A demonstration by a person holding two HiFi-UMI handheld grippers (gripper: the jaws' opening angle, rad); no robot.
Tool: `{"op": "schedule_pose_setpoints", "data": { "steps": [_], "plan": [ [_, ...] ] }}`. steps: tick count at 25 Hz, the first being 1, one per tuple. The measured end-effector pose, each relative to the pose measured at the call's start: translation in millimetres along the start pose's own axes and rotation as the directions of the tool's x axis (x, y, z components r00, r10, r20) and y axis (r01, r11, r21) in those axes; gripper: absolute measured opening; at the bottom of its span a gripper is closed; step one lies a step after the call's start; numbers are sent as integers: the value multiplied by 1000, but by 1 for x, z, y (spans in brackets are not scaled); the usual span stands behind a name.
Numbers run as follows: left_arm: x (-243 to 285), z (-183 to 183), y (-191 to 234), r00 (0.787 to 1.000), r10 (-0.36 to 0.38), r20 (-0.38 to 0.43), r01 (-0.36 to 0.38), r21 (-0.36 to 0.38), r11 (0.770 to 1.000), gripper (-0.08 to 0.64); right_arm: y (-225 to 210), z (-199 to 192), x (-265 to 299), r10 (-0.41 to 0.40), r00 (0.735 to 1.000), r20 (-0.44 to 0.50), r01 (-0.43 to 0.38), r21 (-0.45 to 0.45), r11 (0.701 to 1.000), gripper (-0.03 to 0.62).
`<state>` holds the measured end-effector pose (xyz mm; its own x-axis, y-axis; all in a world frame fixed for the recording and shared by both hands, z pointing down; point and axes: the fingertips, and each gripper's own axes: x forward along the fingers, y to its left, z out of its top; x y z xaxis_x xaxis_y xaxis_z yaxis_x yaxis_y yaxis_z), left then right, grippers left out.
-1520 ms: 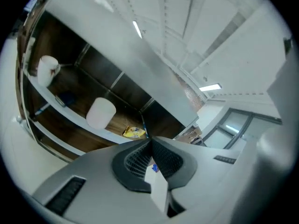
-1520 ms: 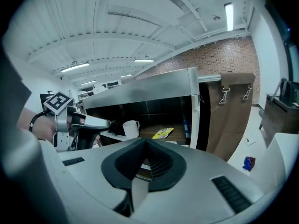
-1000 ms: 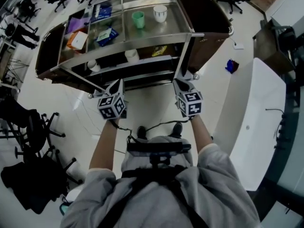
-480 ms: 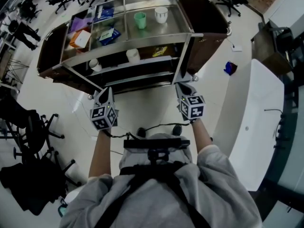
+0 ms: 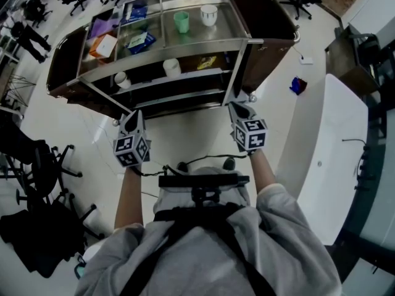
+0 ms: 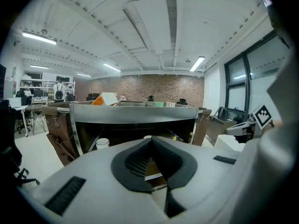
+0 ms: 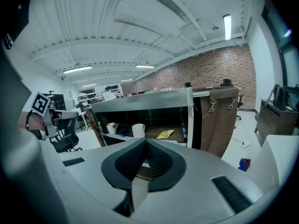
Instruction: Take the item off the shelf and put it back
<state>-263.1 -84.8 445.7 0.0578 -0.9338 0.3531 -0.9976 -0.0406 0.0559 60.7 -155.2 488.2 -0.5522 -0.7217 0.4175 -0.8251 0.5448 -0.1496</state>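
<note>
In the head view, the cart [image 5: 247, 41] stands in the upper middle of the frame. On its top tray I see a green cup [image 5: 181, 22], a patterned cup [image 5: 208, 15] beside it, and an orange box [image 5: 103, 45] further to the left. On the middle shelf [image 5: 191, 76] there are a white cup [image 5: 171, 67], a second white cup [image 5: 121, 79] to its left and a yellow packet [image 5: 207, 62] to its right. I cannot tell which of these is the item to be taken. All of them are on the cart and neither gripper touches any. The left gripper [image 5: 131, 121] and the right gripper [image 5: 237, 108] are both held in front of the cart, below it in the frame and apart from it.

In the left gripper view, the left gripper [image 6: 150, 143] has its jaws closed together with nothing between them. Behind them is the cart [image 6: 135, 113], with the second white cup [image 6: 102, 143] on its shelf at the left and the orange box [image 6: 103, 99] on top.

In the right gripper view, the right gripper [image 7: 145, 143] also has its jaws closed and empty. Above them I see the white cup [image 7: 138, 130], the second white cup [image 7: 111, 128] and the yellow packet [image 7: 165, 134] on the shelf. A brown bag [image 7: 223, 120] hangs on the side of the cart. A blue object [image 7: 244, 164] lies on the floor [image 7: 243, 146] at the lower right.
</note>
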Motion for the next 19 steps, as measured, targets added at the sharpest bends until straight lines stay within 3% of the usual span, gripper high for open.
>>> {"op": "schedule_pose_setpoints", "data": {
  "steps": [19],
  "plan": [
    [12,-10,7,1000,-10,-2,10,-14,1000,8,2,12,17,9,1000,-2,-9,-24,1000,8]
  ]
}}
